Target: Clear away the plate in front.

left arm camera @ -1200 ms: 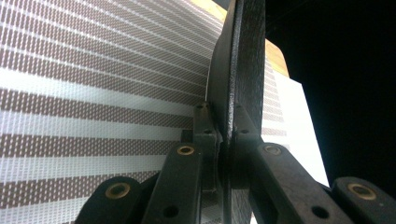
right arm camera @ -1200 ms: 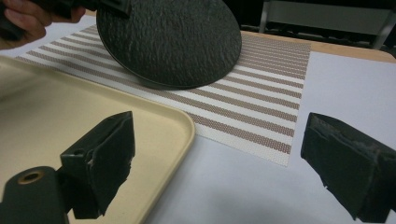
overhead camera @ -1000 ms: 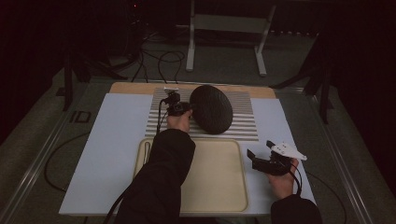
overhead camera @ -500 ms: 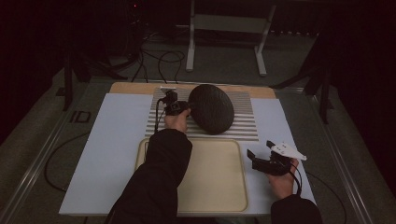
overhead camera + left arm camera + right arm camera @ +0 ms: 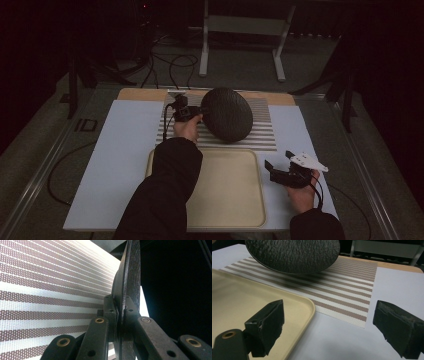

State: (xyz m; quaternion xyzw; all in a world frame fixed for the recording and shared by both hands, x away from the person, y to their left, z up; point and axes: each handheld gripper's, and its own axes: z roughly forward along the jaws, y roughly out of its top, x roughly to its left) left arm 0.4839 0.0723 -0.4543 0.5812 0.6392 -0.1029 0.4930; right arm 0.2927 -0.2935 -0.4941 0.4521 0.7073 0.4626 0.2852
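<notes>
Slippage is the main worry here. The left gripper (image 5: 196, 113) has its jaws pinched on the thin rim of a dark, rough-textured plate (image 5: 226, 114), and the plate is tipped up on edge over the striped placemat (image 5: 260, 135) near the far edge of the table — in the left gripper view the rim runs straight up between the closed jaws, with only a narrow strip of it caught. A wide plate held by so little tends to swing about the pinch point; I judge that any quick turn of the wrist could let it rotate or drop out of the grip and land on the mat or on the rim of the beige tray (image 5: 250, 210), which lies toward the near edge of the table, just beside the mat.

The right gripper (image 5: 278, 171) rests at the tray's right side, near the near right corner of the white board, its jaws spread wide with nothing between them. In the right gripper view the plate (image 5: 294, 252) hangs above the mat (image 5: 352, 287), and the tray's corner (image 5: 304, 305) sits close under it — so a low carry toward the tray could clip that raised lip. The left sleeve also lies across the tray, which may crowd the spot where the plate would go.
</notes>
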